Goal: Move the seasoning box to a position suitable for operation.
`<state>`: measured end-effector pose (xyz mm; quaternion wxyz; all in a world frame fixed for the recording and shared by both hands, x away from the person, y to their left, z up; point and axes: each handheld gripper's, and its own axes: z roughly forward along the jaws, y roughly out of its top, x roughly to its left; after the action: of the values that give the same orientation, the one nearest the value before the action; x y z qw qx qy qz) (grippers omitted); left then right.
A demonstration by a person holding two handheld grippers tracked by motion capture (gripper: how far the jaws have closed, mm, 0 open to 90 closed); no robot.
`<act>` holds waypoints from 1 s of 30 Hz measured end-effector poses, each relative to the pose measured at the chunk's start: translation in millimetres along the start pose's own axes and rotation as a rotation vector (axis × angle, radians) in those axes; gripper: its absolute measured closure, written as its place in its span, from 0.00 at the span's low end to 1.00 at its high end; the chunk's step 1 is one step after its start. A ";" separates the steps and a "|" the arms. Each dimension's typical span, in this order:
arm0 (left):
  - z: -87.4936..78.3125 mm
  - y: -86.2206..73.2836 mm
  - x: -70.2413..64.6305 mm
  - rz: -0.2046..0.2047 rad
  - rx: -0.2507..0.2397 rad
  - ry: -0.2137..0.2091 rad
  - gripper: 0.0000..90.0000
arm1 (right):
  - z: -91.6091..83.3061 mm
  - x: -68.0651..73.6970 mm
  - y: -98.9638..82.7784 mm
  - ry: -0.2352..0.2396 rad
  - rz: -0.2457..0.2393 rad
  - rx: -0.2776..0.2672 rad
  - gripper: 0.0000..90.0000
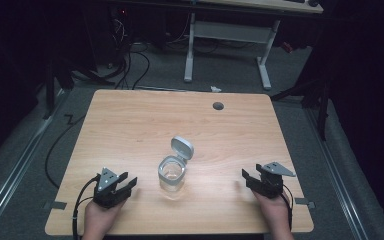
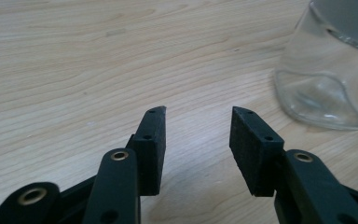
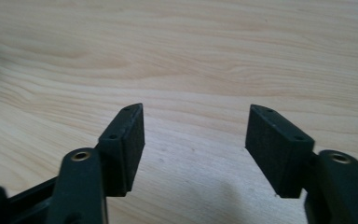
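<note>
A clear glass jar (image 1: 172, 175) stands upright near the middle front of the wooden table (image 1: 130, 125). Its grey hinged lid (image 1: 182, 147) is flipped open behind it. My left gripper (image 1: 126, 184) rests low at the front left, open, with nothing between its jaws. In the left gripper view the jar (image 2: 328, 79) sits close by at the upper right, apart from the open gripper (image 2: 196, 122). My right gripper (image 1: 249, 179) rests at the front right, open and empty. In the right gripper view its gripper (image 3: 195, 122) has bare wood between the jaws.
A round grey cable hole (image 1: 218, 105) lies near the table's far edge. Beyond the table stands a white desk frame (image 1: 227, 40) among cables on a grey floor. Black cables trail off the table's left side (image 1: 55, 150).
</note>
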<state>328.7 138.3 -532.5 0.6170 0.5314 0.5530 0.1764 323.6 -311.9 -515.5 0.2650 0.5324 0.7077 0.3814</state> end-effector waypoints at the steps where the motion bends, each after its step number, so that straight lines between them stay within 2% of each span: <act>1: 0.0 0.0 0.0 0.000 0.000 0.000 0.63 | -2.0 -0.6 0.0 0.011 0.002 -0.010 0.45; 3: 0.2 -2.0 -3.6 0.023 0.003 -0.006 0.64 | -5.5 -0.8 -0.7 0.009 0.018 -0.025 0.49; 4: 0.9 -1.7 -5.4 0.014 0.005 -0.012 0.67 | -9.1 -2.8 -1.5 0.061 0.065 -0.043 0.52; 7: 3.5 -1.4 -7.2 0.013 0.008 -0.017 0.71 | -10.6 -2.5 -2.4 0.087 0.072 -0.049 0.55; 8: 5.4 -1.5 -8.4 0.020 0.005 -0.019 0.73 | -12.3 1.6 -3.2 0.085 0.046 -0.050 0.57; 15: 9.7 -2.7 -10.3 0.033 -0.004 -0.003 0.86 | -11.2 8.7 -5.1 0.067 0.006 -0.029 0.63; 17: 9.8 -2.6 -10.7 0.033 -0.007 -0.002 0.90 | -9.6 9.6 -5.1 0.075 -0.009 -0.022 0.65; 20: 10.8 -3.7 -12.9 0.052 -0.011 -0.002 0.98 | -9.2 12.2 -4.7 0.083 -0.028 -0.023 0.70; 21: 12.6 -5.4 -14.4 0.073 -0.006 -0.002 1.00 | -10.1 13.7 -5.2 0.074 -0.055 -0.022 0.78; 23: 13.7 -5.4 -15.3 0.070 -0.006 -0.003 1.00 | -11.1 12.8 -5.5 0.070 -0.057 -0.021 0.81; 24: 18.2 -5.6 -18.9 0.067 -0.012 -0.008 1.00 | -14.6 9.2 -6.3 0.068 -0.034 -0.035 0.88; 25: 18.2 -5.6 -18.9 0.067 -0.012 -0.008 1.00 | -14.6 9.2 -6.3 0.068 -0.034 -0.035 0.88; 26: 24.1 -6.9 -22.7 0.074 -0.005 -0.005 1.00 | -17.0 5.7 -7.3 0.064 -0.015 -0.044 0.94; 28: 28.5 -7.5 -26.6 0.072 -0.001 -0.010 1.00 | -17.2 3.8 -8.5 0.063 -0.009 -0.049 0.99; 30: 32.5 -8.2 -29.8 0.077 0.004 -0.011 1.00 | -15.3 3.5 -8.7 0.071 -0.016 -0.044 1.00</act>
<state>344.3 96.3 -530.5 0.6117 0.5545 0.5292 0.1957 305.8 -313.7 -513.8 0.2545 0.5072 0.7122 0.4133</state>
